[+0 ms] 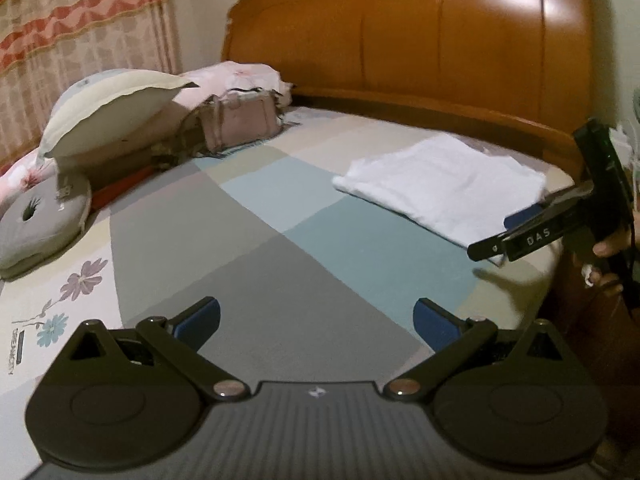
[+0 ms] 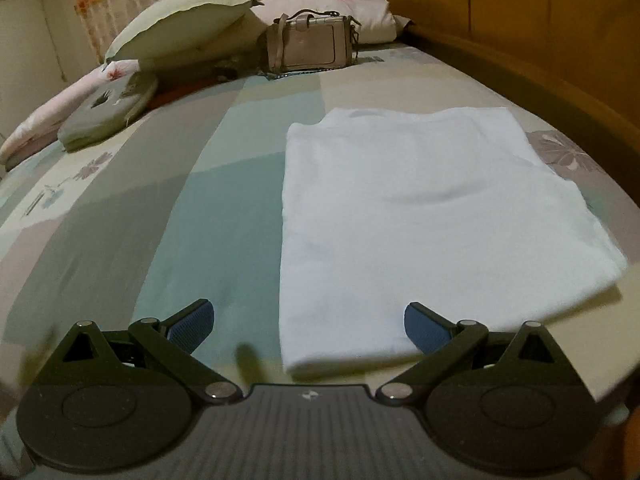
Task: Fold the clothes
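A white garment [image 2: 432,216] lies folded into a flat rectangle on the patchwork bedsheet [image 2: 208,216], near the bed's right side. My right gripper [image 2: 310,326] hovers just short of its near edge, open, with nothing between the blue pads. In the left wrist view the same garment [image 1: 444,184] sits at the far right, with the right gripper [image 1: 516,228] seen from the side beside it and a hand holding it. My left gripper [image 1: 316,322] is open over bare grey and teal sheet [image 1: 248,264], well left of the garment.
A pink handbag [image 2: 312,46], pillows [image 2: 180,20] and a grey round cushion [image 2: 108,114] crowd the far left of the bed. The wooden headboard [image 1: 440,28] runs along the far side. A patterned curtain [image 1: 76,20] hangs at the left.
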